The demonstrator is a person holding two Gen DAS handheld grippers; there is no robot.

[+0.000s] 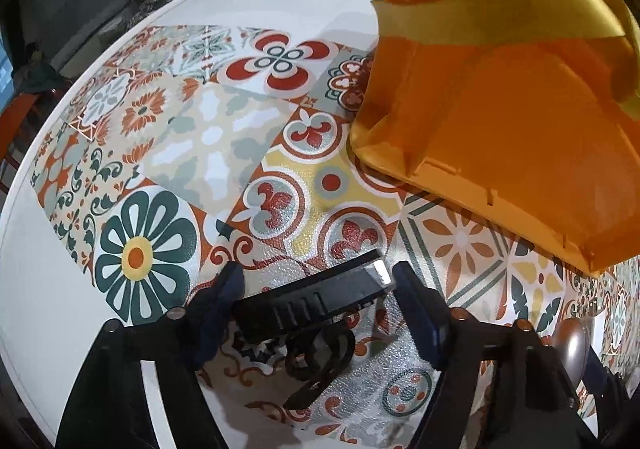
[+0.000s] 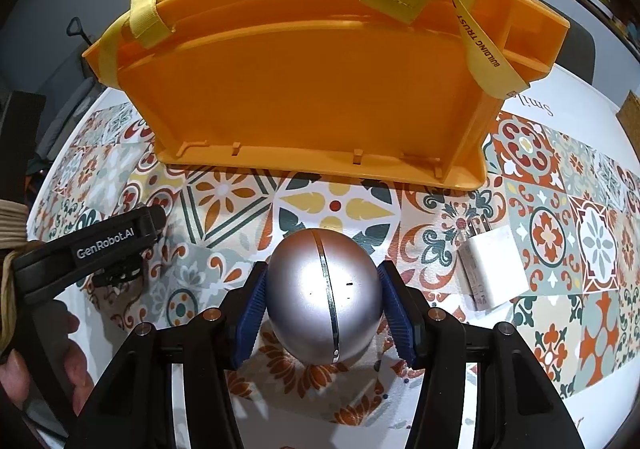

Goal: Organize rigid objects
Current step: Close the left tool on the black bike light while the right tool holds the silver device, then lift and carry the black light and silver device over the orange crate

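Left wrist view: the left gripper (image 1: pixel 316 289) was pointed steeply down at a table covered with a patterned tile-print cloth (image 1: pixel 224 137). A black, rectangular plastic device with a shiny metal end (image 1: pixel 320 299) lay on the cloth between the two blue-padded fingers (image 1: pixel 420 313). The jaws were spread wider than the device, and a gap was visible beside each pad, so nothing was gripped. An orange rigid plastic tote with yellow webbing handles (image 1: pixel 500 121) stood at two o'clock from the gripper.

Right wrist view: the right gripper (image 2: pixel 324 309) was closed on a silver egg-shaped metal object with a thin seam band (image 2: pixel 324 289), both blue ribbed pads (image 2: pixel 252 309) being pressed against its sides. The orange tote (image 2: pixel 320 89) was seen at twelve o'clock, standing upright on the cloth, well apart from the egg. A white rectangular plug adapter (image 2: pixel 492 269) lay on the cloth at three o'clock from the egg. The left gripper (image 2: pixel 132 245), marked "GenRobot.AI", was seen at nine o'clock, above the black device (image 2: pixel 116 277). Fingers of a person's hand (image 2: pixel 76 361) were visible at eight o'clock.
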